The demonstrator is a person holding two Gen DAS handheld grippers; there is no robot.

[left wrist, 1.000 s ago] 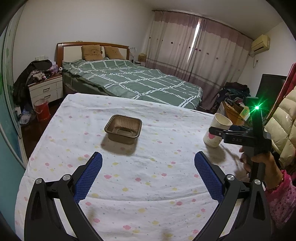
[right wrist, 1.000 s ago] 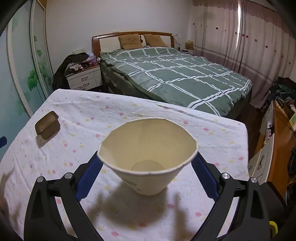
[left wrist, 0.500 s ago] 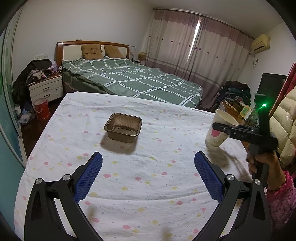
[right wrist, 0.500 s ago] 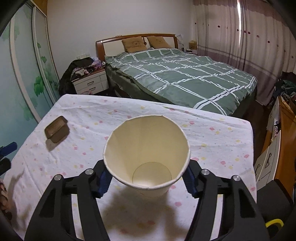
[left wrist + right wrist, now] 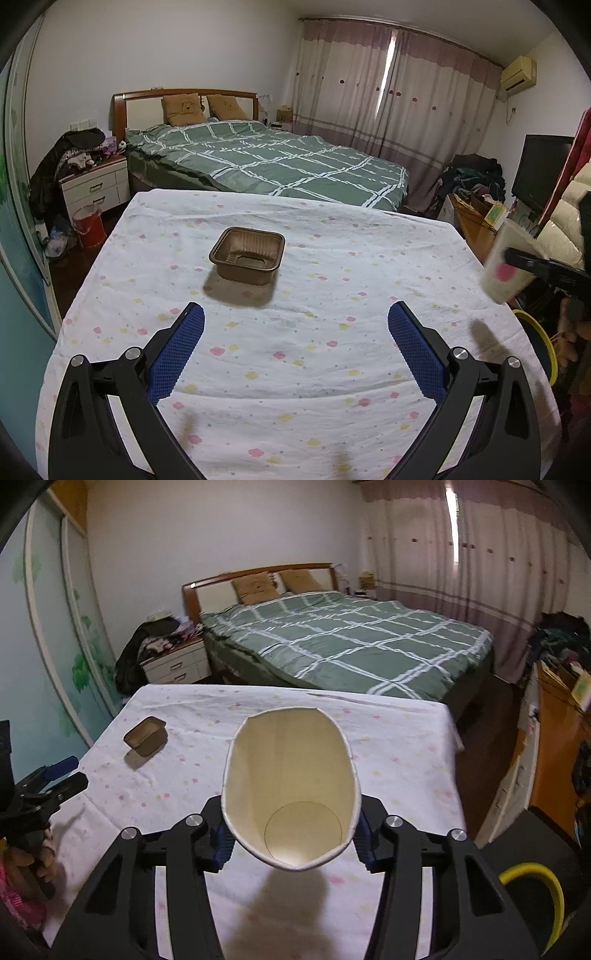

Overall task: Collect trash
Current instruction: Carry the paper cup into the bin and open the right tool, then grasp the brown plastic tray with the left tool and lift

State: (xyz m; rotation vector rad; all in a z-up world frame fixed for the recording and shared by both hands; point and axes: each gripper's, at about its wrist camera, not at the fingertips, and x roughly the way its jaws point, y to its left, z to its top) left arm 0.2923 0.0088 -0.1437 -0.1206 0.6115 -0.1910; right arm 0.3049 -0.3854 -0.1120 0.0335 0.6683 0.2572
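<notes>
paper cup (image 5: 291, 794) up off the counter (image 5: 399, 746), pinched in the right claw (image 5: 293, 840) — blue pads pressed into both sides, jaws closing, and the rim is squashed from round into a tall oval. you can look straight down inside to the pale bottom disc. its shadow falls on the flowered cloth just below.

from the left wrist view, that cup (image 5: 508, 267) sits at the far right edge, blurred, a pink mark on its side, held past the counter's right border with a black finger across it. a yellow-rimmed bin (image 5: 546, 343) shows just under there, and the person's hand (image 5: 570, 332) grips the handle.

left claw (image 5: 295, 350) is spread wide over the near part of the counter (image 5: 332, 369), nothing between its blue pads. ahead of it, around the middle of the cloth, a brown plastic tray (image 5: 247, 256) stands upright, open side up, well apart from the cup. in the right wrist view the same tray (image 5: 146, 736) lies toward the far left of the counter.

behind the counter a bed with a green checked cover (image 5: 266, 162), pink curtains (image 5: 399, 99) on the right.
</notes>
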